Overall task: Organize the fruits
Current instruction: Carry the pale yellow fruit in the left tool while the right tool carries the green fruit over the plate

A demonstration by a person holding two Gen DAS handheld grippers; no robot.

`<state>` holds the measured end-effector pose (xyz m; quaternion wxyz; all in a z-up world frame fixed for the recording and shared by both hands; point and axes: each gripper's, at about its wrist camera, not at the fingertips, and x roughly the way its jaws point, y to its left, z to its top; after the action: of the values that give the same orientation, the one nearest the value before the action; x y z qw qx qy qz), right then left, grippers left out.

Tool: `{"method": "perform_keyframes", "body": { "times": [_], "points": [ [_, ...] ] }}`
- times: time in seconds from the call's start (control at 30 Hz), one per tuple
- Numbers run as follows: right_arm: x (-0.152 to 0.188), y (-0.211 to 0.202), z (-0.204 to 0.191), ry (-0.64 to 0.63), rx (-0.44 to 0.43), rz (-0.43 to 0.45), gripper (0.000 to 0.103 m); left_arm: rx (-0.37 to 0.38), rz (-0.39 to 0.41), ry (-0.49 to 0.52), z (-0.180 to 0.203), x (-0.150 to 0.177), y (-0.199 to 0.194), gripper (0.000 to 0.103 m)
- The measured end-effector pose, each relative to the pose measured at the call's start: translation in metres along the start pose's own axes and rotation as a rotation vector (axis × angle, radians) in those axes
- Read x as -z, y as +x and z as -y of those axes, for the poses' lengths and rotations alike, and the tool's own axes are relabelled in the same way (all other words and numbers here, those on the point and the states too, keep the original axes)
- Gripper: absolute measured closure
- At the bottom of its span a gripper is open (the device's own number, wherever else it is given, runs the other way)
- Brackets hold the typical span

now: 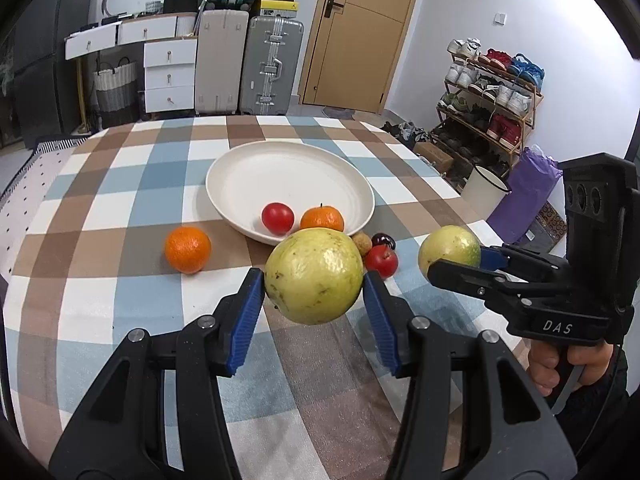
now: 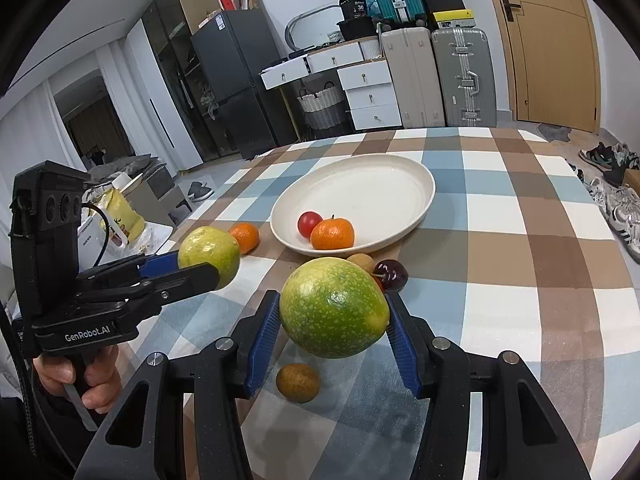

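Note:
My left gripper (image 1: 314, 296) is shut on a yellow-green guava (image 1: 314, 276) and holds it above the table, near side of the white plate (image 1: 256, 168). My right gripper (image 2: 332, 320) is shut on a greener guava (image 2: 334, 308), also in the air; it shows at the right in the left wrist view (image 1: 450, 250). The plate (image 2: 384, 180) holds a red tomato (image 1: 277, 218) and a mandarin (image 1: 322, 219). On the cloth lie an orange (image 1: 187, 249), a red fruit (image 1: 381, 261), a dark cherry (image 2: 394, 274), a longan (image 1: 362, 243) and a brown fruit (image 2: 298, 382).
The table has a checked blue, brown and white cloth (image 1: 120, 184). Behind it stand suitcases (image 1: 272, 64), white drawers (image 1: 170, 74) and a door (image 1: 360, 32). A shoe rack (image 1: 492, 92) is at the right. A fridge (image 2: 240, 76) stands at the left.

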<state>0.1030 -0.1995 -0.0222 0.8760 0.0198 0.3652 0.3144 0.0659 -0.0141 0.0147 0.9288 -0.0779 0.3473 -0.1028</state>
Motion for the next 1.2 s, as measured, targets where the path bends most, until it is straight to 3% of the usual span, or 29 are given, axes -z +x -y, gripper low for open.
{"method": "perform_keyframes", "body": {
  "times": [0.43,1.2],
  "points": [
    [-0.018,-0.002,0.008,-0.008,0.0,0.03,0.05,-0.043,0.035,0.008,0.001,-0.021,0.0,0.055],
    [-0.06,0.014,0.013,-0.019,-0.001,0.067,0.05,-0.083,0.074,0.046,-0.008,-0.072,0.046,0.055]
  ]
}}
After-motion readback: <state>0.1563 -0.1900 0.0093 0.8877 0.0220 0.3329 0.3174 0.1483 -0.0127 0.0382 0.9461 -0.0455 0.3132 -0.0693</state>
